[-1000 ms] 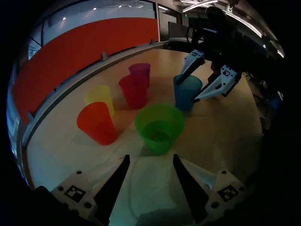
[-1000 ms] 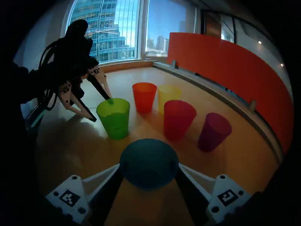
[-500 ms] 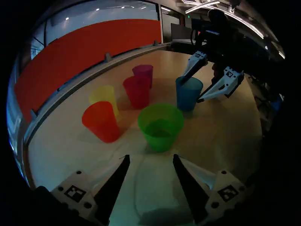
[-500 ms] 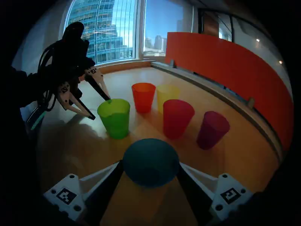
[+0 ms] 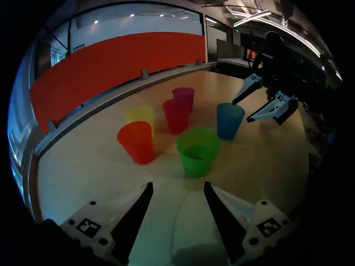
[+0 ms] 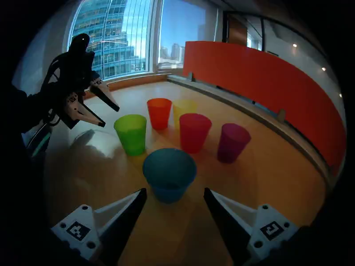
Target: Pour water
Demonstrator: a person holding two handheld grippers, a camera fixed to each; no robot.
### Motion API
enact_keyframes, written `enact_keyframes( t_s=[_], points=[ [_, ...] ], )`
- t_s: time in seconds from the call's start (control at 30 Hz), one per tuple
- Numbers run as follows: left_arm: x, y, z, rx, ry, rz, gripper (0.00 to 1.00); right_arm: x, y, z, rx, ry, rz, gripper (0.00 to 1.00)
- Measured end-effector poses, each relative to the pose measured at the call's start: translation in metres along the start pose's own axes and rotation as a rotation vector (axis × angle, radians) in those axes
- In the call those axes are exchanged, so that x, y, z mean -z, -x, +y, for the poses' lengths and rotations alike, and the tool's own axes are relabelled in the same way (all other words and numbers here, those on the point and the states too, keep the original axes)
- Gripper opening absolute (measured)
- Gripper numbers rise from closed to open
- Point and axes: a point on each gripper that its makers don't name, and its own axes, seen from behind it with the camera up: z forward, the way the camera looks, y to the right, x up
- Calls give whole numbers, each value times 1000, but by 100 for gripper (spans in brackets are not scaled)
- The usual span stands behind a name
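Right gripper view showed your right gripper (image 6: pixel 174 190) spread, clear of the blue cup (image 6: pixel 169 174) standing on the table (image 6: pixel 275 177). Your left gripper (image 5: pixel 177 184) gaped empty facing the green cup (image 5: pixel 198 151); pouring looked not yet done.

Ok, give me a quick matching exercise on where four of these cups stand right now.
Cups:
1. green cup
2. blue cup
3. yellow cup
4. purple cup

Places:
A. farthest cup from the left claw
B. just ahead of the right claw
C. nearest cup to the left claw
D. directly behind the orange cup in the left gripper view

Pairs: 1-C, 2-B, 3-D, 4-A
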Motion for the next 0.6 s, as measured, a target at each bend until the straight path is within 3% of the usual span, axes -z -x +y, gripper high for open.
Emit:
enact_keyframes(
  t_s=[0.47, 0.6],
  points=[
    [27, -13, -11, 76, -108, 113, 84, 50, -4, 14, -61, 122, 94, 100],
    [32, -22, -21, 90, -164, 155, 84, 61, -9, 19, -88, 160, 131, 100]
  ],
)
